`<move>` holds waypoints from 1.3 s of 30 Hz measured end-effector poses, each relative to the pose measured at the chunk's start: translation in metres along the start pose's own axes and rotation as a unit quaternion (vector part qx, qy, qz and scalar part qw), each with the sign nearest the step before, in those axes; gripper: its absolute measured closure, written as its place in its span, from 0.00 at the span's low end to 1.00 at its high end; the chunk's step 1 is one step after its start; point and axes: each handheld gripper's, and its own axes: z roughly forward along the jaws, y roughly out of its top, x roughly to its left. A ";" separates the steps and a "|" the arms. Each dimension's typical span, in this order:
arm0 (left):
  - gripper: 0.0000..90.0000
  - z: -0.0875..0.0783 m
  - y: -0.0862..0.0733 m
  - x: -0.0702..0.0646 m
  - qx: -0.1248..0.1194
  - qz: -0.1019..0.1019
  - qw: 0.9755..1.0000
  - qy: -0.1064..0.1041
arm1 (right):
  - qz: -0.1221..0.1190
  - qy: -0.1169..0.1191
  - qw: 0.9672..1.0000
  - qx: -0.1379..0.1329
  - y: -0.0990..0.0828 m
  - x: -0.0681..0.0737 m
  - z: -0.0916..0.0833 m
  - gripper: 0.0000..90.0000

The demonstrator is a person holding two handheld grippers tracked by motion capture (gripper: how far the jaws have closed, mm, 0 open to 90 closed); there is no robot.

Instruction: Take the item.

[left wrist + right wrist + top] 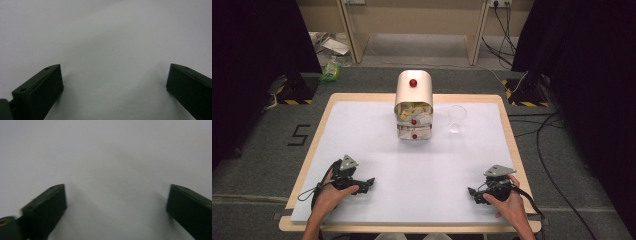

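Observation:
A small cream drawer cabinet [413,105] with red knobs stands at the back middle of the white table [362,135]; its upper drawers look pulled out and hold yellowish packets. A clear plastic cup [456,118] stands just right of it. My left gripper [368,183] rests near the front left of the table, pointing right, jaws wide apart. My right gripper [472,192] rests near the front right, pointing left, also open. In the left gripper view the gripper [115,82] faces bare white tabletop, as does the gripper [117,202] in the right gripper view; nothing lies between either pair of jaws.
The table has a wooden rim [507,125]. Cables [552,150] run over the grey floor at the right. A green bottle [331,69] and papers lie on the floor behind the table at the left. Dark curtains hang on both sides.

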 end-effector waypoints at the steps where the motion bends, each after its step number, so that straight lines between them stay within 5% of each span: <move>1: 0.00 0.000 0.000 0.000 0.001 0.000 1.000 0.000 | -0.010 0.007 1.000 -0.010 0.001 0.000 -0.002 0.32; 3: 0.00 0.000 0.000 0.000 0.001 0.000 1.000 0.000 | -0.020 0.008 1.000 -0.014 0.003 0.000 -0.003 0.29; 4: 0.00 0.000 0.000 0.000 0.000 0.000 1.000 0.000 | -0.014 -0.013 1.000 -0.023 0.007 0.002 -0.004 0.11; 6: 0.00 0.000 0.000 0.000 0.001 0.000 1.000 0.001 | -0.021 -0.012 0.999 -0.044 0.012 0.003 -0.007 0.25; 8: 0.00 0.000 0.000 0.000 0.000 0.000 1.000 0.000 | -0.023 -0.008 0.998 -0.060 0.019 0.004 -0.008 0.16; 15: 0.00 0.000 0.000 0.000 0.001 0.000 1.000 0.001 | -0.050 -0.020 0.993 -0.104 0.053 0.013 -0.012 0.18; 29: 0.00 0.000 0.000 0.000 0.000 0.000 1.000 0.000 | -0.100 -0.002 0.985 -0.141 0.107 0.038 0.009 0.23; 39: 0.00 0.000 0.000 0.000 0.000 0.000 1.000 0.000 | -0.110 0.021 0.979 -0.170 0.138 0.048 0.025 0.25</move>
